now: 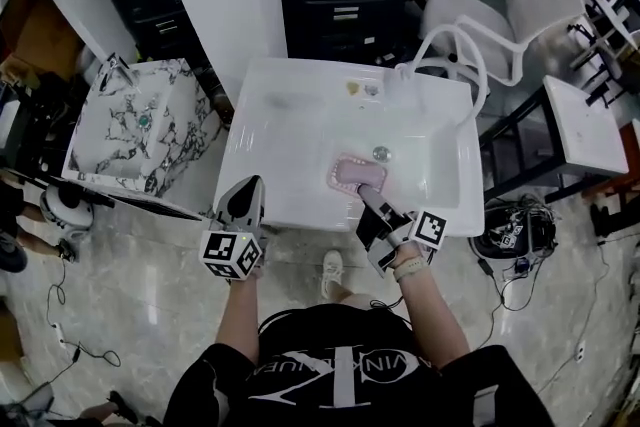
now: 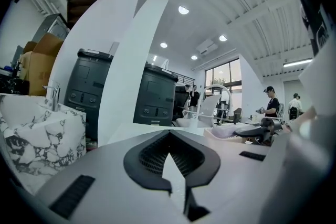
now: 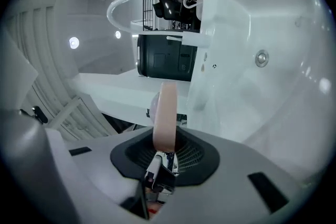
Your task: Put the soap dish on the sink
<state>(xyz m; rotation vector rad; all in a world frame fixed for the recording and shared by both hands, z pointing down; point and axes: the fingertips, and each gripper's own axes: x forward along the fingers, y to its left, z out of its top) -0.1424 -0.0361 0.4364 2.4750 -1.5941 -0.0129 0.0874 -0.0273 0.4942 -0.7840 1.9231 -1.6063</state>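
Nearest the lens: black printed T-shirt (image 1: 335,370), both forearms reaching forward. Just past them, left gripper (image 1: 248,187) (image 2: 170,165) hovering at the near left edge of the white rectangular ceramic sink (image 1: 270,115), jaws drawn together to a point, nothing between. To its right, right gripper (image 1: 365,198) (image 3: 163,150) narrowly closed on the near edge of the pink rounded-rectangular plastic soap dish (image 1: 355,173) (image 3: 168,113). Dish held over the sunken bowl, just short of the round metal drain (image 1: 381,153); from above a pale pink tray with a raised rim and a ribbed floor; edge-on in the right gripper view, a thin, smooth, flesh-pink slab standing upright out of the jaws. Behind the bowl, white arched faucet (image 1: 460,40). Well left of the sink, marble-patterned square basin (image 1: 140,130).
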